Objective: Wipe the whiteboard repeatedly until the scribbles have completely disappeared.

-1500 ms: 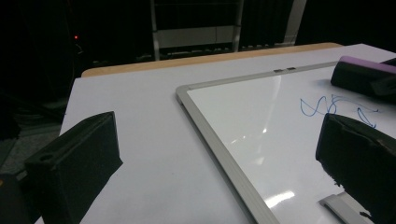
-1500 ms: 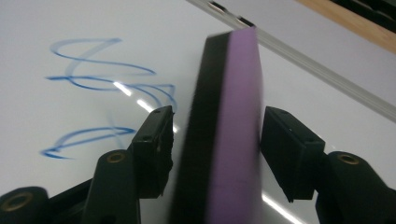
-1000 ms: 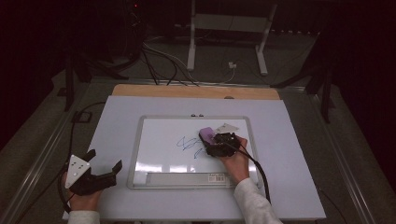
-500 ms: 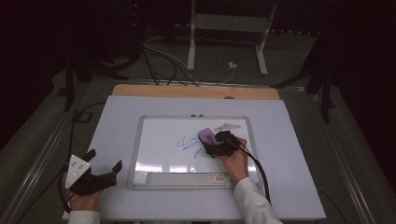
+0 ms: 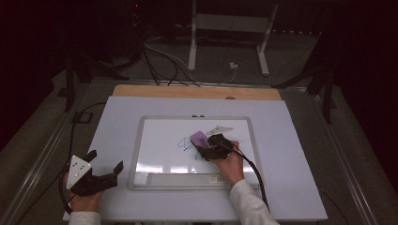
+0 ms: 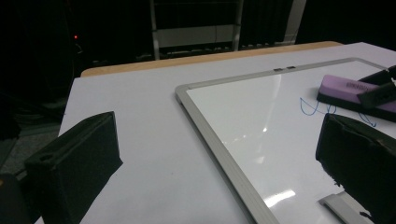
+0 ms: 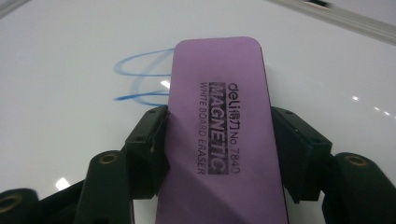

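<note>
Erasing is under way but unfinished: the right gripper [image 5: 210, 146], its fingers [image 7: 148, 140] clamped on the long sides of the purple magnetic eraser [image 7: 219, 130], is pressing it flat on the whiteboard [image 5: 159, 136], just beside the blue scribble [image 7: 140, 79], which is still showing loops; the left gripper [image 5: 104, 165] is resting on the table [image 5: 291, 140] off the board's left frame, fingers spread wide and holding nothing. Bare white surface is lying open on every side of the eraser, the grey frame [image 6: 219, 149] well apart, so sweeping room looks ample.
</note>
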Demonstrator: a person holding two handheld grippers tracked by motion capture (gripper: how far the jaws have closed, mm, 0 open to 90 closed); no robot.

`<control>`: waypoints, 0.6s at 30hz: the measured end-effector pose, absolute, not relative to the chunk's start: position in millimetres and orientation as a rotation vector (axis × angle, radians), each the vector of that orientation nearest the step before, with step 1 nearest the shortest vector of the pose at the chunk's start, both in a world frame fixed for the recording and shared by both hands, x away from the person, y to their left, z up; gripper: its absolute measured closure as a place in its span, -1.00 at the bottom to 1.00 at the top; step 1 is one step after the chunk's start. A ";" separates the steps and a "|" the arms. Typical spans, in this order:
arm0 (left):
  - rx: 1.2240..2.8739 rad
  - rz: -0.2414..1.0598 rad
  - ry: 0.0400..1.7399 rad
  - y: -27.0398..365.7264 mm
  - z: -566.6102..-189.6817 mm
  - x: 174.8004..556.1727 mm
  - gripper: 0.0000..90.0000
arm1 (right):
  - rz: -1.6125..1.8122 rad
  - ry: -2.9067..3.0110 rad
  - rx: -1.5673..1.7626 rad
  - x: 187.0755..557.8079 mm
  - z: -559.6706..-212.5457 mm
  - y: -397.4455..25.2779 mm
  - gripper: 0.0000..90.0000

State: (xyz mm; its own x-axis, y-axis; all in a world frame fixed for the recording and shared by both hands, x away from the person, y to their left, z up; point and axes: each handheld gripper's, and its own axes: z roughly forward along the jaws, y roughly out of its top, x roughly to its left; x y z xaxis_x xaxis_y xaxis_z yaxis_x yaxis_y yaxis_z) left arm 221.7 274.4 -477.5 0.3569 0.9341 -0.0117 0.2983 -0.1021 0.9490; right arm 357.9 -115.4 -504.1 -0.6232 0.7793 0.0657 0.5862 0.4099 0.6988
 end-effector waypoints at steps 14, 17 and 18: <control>1.618 0.796 1.130 275.4 -478.0 221.9 -0.98 | 0.915 2.291 1.358 369.0 -500.5 -144.1 -0.09; 1.623 0.795 1.129 274.2 -478.2 222.3 -0.98 | 0.903 2.295 1.338 364.1 -499.9 -140.0 -0.09; 1.623 0.796 1.128 273.9 -478.1 222.3 -0.98 | 0.917 2.319 1.320 361.3 -500.0 -136.0 -0.09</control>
